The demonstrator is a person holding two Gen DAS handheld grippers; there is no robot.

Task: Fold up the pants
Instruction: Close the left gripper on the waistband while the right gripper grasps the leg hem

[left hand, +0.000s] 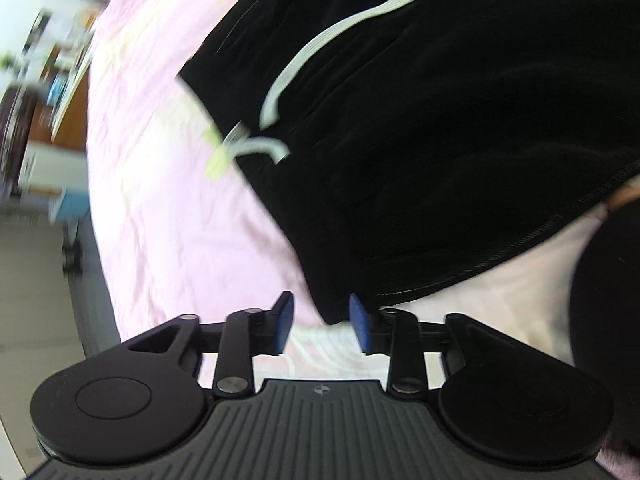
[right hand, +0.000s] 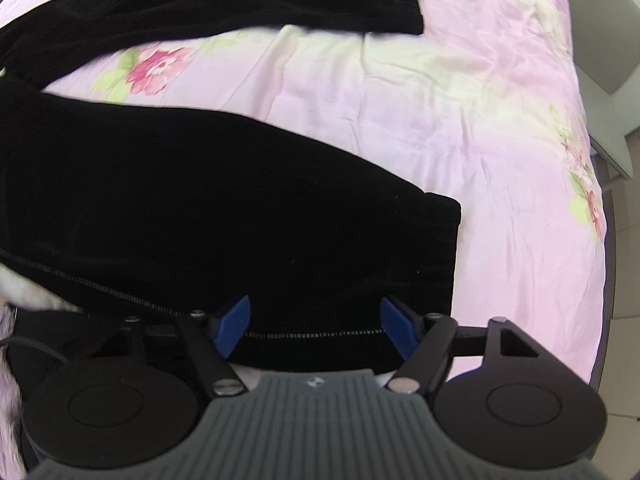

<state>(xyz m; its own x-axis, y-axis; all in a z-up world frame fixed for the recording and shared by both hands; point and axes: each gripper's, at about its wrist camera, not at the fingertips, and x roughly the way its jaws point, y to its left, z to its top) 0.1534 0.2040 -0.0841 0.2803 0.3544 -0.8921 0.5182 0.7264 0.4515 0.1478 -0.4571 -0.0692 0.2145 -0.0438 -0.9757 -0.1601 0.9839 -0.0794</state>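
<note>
I see black pants (right hand: 200, 208) spread flat on the pink floral bedsheet (right hand: 460, 120). My left gripper (left hand: 320, 322) and right gripper (right hand: 316, 326) both stand open, holding nothing.

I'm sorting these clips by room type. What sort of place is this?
Most likely a bedroom at home. Black pants lie on a bed covered by a pink floral sheet, and blurred shelves stand past the bed's edge.
</note>
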